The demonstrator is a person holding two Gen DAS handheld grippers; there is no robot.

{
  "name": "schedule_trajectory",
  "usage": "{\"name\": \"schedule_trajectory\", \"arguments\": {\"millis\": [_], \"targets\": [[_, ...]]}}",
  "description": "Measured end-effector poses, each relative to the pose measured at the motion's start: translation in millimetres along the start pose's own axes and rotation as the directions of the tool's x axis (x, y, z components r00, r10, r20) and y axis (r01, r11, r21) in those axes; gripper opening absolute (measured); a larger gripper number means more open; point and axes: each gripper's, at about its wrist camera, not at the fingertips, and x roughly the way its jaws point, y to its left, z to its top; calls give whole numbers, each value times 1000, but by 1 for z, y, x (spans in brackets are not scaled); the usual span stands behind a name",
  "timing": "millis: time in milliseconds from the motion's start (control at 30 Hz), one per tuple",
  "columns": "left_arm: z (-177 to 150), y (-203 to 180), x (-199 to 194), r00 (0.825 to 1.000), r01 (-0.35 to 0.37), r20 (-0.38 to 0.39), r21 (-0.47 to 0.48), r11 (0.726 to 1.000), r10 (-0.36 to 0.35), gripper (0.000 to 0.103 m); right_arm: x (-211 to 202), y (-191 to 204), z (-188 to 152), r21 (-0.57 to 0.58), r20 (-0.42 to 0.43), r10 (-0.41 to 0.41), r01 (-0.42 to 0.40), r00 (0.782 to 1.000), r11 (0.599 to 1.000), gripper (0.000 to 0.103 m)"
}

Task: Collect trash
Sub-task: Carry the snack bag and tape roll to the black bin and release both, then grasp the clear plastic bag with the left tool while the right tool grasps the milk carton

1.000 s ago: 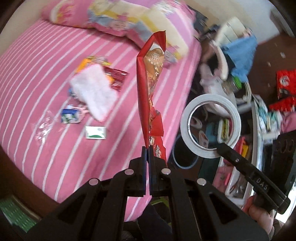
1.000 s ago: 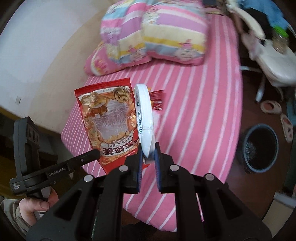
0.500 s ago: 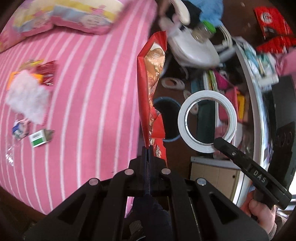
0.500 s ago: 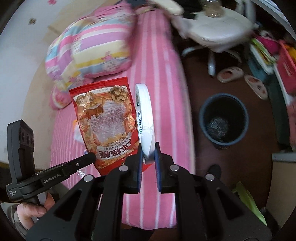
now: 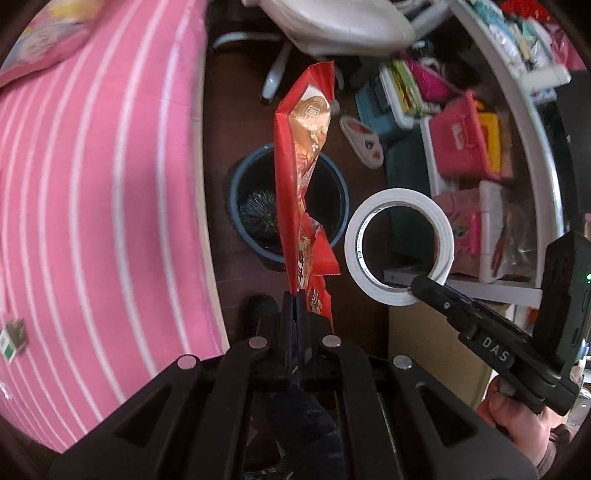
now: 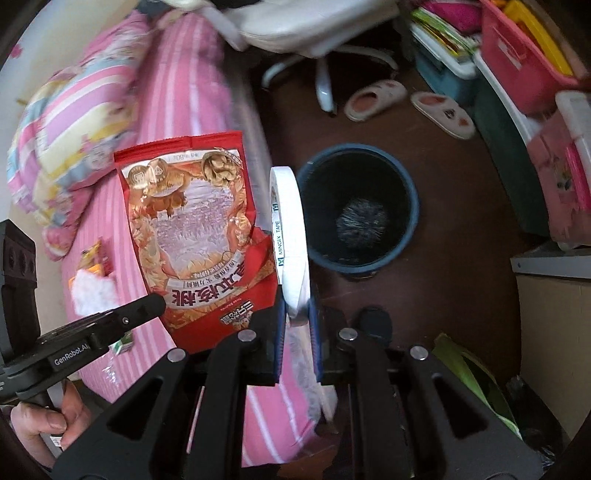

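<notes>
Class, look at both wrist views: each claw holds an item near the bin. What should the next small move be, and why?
Probably carry the left claw a little further until the red snack bag hangs over the dark bin, then open. The bin stands open on the floor beside the bed. The right claw grips the tape roll and can follow.

Bin point(image 6: 357, 210) on floor beside bed point(image 6: 192, 110); slippers point(image 6: 373, 99) beyond bin; office chair point(image 6: 317, 22) behind slippers.

The red snack bag point(image 5: 301, 192) hides part of the bin point(image 5: 242, 184). The bed point(image 5: 92, 203) is blurry. The chair point(image 6: 317, 22) is cut off at the top.
</notes>
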Motion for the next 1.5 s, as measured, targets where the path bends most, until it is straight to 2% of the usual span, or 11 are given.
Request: {"name": "schedule_trajectory", "arguments": {"millis": [433,500,533,600,633,733,867,1000,1267,1367,1500], "targets": [[88,-5,149,989,-55,-135,56,997,62,2,111,-66,59,-3,-110,-81,81,991,997,13],[103,-4,171,984,-72,-156,77,994,83,8,126,-68,65,-32,-121,-116,113,986,993,14],[108,-5,178,981,-92,-162,92,992,106,12,133,-67,68,-69,-118,-162,155,980,986,30],[116,-4,184,979,-113,-161,102,988,128,34,141,-64,71,-141,-107,-227,211,968,967,62],[117,-2,182,981,-108,-153,91,990,121,50,142,-65,72,-156,-100,-237,220,966,963,63],[114,0,167,987,-97,-120,71,993,105,63,137,-64,67,-183,-93,-262,243,961,953,72],[95,9,138,988,-95,-117,39,995,99,64,116,-58,54,-178,-88,-255,236,963,955,73],[69,21,98,992,-99,-84,-23,995,96,74,83,-30,41,-188,-41,-238,226,970,956,77],[-2,76,-16,995,-98,10,-177,979,102,87,-1,79,1,-248,109,-171,194,979,949,87],[-37,111,-64,993,-91,49,-247,965,107,88,-30,136,-20,-313,204,-189,247,961,917,90],[-77,155,-115,989,-86,88,-335,938,122,88,-48,201,-49,-388,250,-180,269,951,881,90]]}}
